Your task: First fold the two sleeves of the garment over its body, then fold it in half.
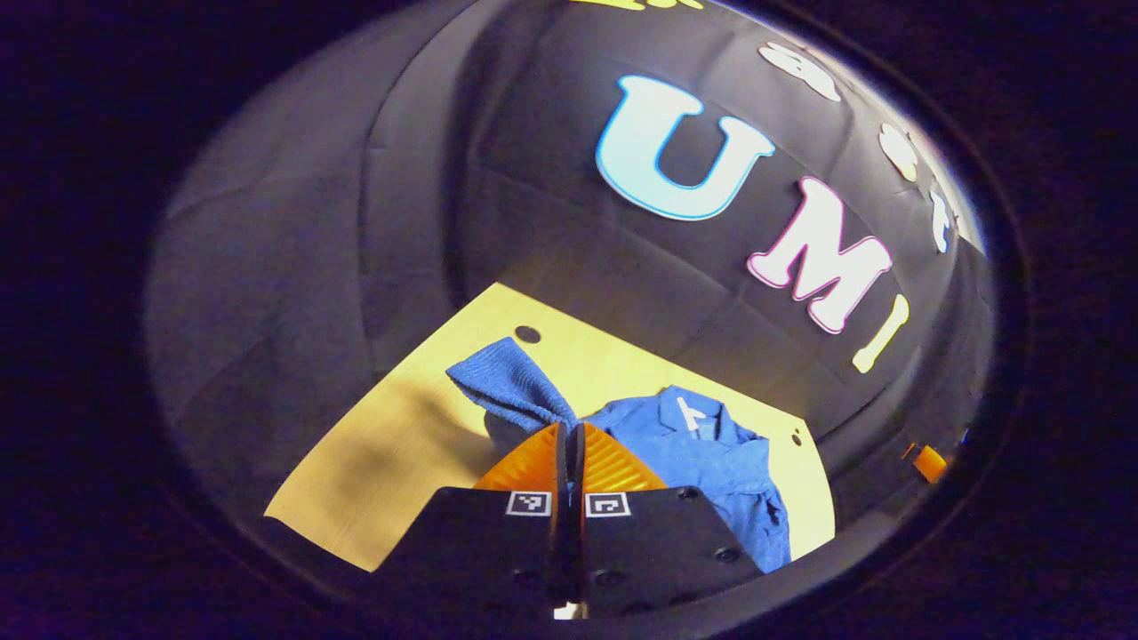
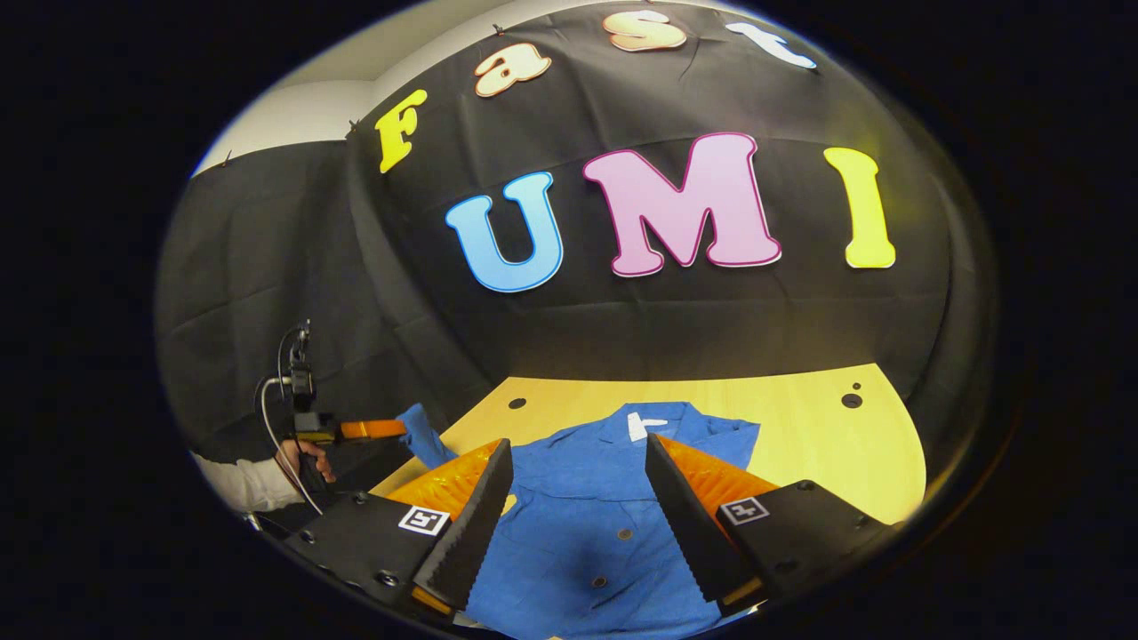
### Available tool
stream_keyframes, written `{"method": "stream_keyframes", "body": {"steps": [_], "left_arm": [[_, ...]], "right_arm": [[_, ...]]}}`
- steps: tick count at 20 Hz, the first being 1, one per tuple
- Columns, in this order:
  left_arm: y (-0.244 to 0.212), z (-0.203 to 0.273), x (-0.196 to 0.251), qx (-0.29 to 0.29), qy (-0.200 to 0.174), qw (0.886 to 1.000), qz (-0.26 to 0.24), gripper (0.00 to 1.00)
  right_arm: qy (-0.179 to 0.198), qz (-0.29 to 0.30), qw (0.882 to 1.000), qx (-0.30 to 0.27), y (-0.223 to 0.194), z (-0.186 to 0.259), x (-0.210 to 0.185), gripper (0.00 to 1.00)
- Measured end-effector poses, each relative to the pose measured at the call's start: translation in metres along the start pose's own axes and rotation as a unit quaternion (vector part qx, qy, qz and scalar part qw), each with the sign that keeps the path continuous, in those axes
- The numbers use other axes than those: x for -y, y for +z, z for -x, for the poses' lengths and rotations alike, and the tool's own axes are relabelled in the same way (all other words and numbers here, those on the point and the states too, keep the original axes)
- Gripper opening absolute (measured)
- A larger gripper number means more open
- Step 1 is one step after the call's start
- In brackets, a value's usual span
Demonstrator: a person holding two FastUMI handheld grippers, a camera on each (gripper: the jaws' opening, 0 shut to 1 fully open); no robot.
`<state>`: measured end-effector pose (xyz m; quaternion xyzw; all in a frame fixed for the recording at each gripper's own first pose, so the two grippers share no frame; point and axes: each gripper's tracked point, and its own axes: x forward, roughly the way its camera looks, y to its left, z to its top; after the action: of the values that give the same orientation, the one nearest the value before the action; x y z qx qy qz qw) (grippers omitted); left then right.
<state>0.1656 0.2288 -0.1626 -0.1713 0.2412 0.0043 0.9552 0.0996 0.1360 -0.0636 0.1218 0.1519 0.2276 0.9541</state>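
A blue button-up shirt (image 2: 578, 516) lies face up on the wooden table (image 2: 800, 427), collar (image 2: 645, 422) toward the wall. My left gripper (image 1: 569, 428) is shut on one sleeve (image 1: 507, 382), whose cuff end sticks up beyond the fingertips, lifted off the table beside the shirt body (image 1: 711, 453). In the right gripper view, that left gripper (image 2: 373, 430) sits at the far left in a hand (image 2: 307, 462), with the sleeve (image 2: 416, 434) at its tips. My right gripper (image 2: 578, 443) hangs open above the shirt's chest, with nothing between its fingers.
Small round holes (image 2: 852, 400) mark the table near its far corners. Black cloth walls close in behind and to the left of the table. Bare wood (image 1: 391, 462) lies left of the lifted sleeve. A cable (image 2: 267, 418) loops off the left gripper.
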Motion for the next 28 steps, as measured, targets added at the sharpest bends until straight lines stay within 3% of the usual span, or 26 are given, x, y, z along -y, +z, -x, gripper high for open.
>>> {"method": "stream_keyframes", "body": {"steps": [6,9,11,14,18,23,27,28], "left_arm": [[0.019,-0.081,0.164,0.033,-0.113,0.991,-0.071,0.00],[-0.028,-0.135,0.227,-0.043,-0.141,0.986,-0.079,0.00],[-0.064,-0.160,0.264,-0.107,-0.156,0.977,-0.093,0.00],[-0.107,-0.186,0.313,-0.153,-0.178,0.966,-0.106,0.00],[-0.166,-0.226,0.351,-0.203,-0.175,0.950,-0.159,0.00],[-0.217,-0.271,0.353,-0.254,-0.149,0.936,-0.191,0.00],[-0.222,-0.272,0.385,-0.251,-0.232,0.929,-0.145,0.07],[-0.217,-0.272,0.387,-0.241,-0.237,0.930,-0.141,0.23]], "right_arm": [[-0.040,-0.004,0.999,0.002,-0.007,0.038,0.047,0.95],[-0.058,-0.023,0.998,-0.009,-0.024,0.050,0.071,0.95],[-0.070,-0.032,0.997,-0.017,-0.034,0.057,0.089,0.95],[-0.087,-0.049,0.995,-0.031,-0.049,0.065,0.117,0.95],[-0.102,-0.071,0.991,-0.051,-0.067,0.074,0.150,0.95],[-0.105,-0.080,0.988,-0.078,-0.084,0.074,0.178,0.95],[-0.100,-0.086,0.988,-0.086,-0.087,0.068,0.187,0.95],[-0.100,-0.085,0.988,-0.087,-0.088,0.068,0.190,0.95]]}}
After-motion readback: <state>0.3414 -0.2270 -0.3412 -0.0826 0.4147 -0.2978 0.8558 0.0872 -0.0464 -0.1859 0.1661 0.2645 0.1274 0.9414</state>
